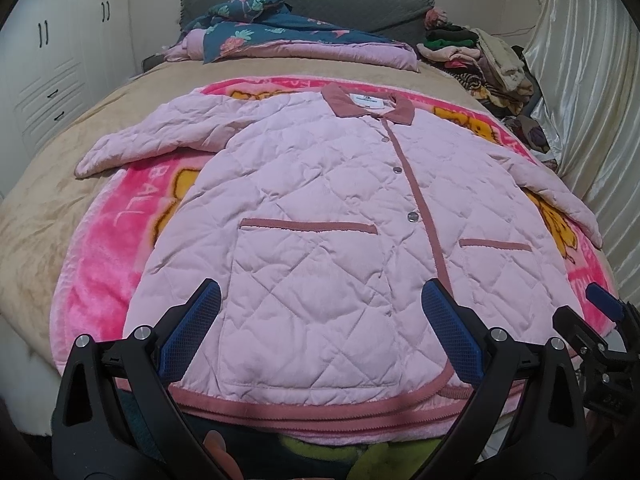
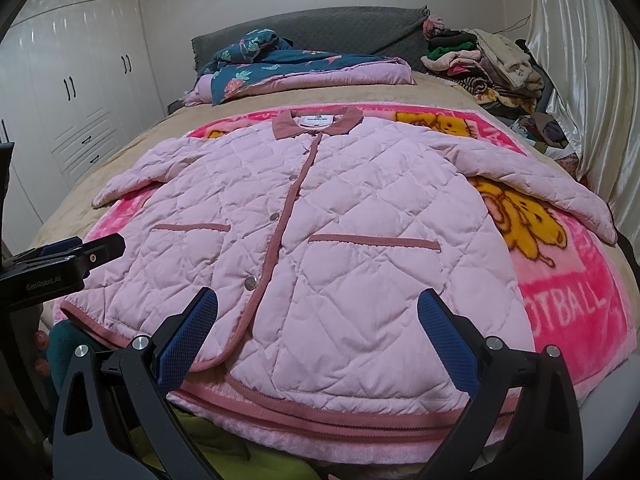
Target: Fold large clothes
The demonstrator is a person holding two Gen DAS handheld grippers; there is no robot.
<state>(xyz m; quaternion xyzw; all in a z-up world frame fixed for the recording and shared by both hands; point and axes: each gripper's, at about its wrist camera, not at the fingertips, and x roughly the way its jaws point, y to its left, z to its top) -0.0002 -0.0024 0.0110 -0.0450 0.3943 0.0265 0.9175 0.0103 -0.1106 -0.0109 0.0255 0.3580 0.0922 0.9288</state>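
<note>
A pale pink quilted jacket [image 1: 320, 208] lies flat and face up on a bright pink cartoon blanket [image 1: 108, 240], which is spread over a tan bedcover [image 1: 48, 208] on a bed. The jacket is snapped shut down the front, with a dusty-rose collar [image 1: 364, 105] at the far end and its rose-trimmed hem [image 1: 320, 400] nearest the cameras. Two rose-edged pockets sit on the front panels. Both sleeves are spread outward, one to each side, resting on the blanket.

The left gripper [image 1: 320, 332] hovers over the near hem, its blue-padded fingers [image 1: 192, 332] spread wide apart and holding nothing. The right gripper [image 2: 316, 332] hovers beside it over the same hem, its blue-padded fingers [image 2: 444, 332] likewise spread wide and empty. Each gripper appears at the edge of the other's view.

At the far end of the bed, a folded dark teal floral quilt [image 2: 280, 68] with pink lining lies against a grey headboard [image 2: 328, 28]. A heap of mixed clothes [image 2: 484, 68] sits at the far right corner beside a shiny cream curtain [image 2: 576, 80]. White wardrobe doors [image 2: 72, 92] stand to the left.
</note>
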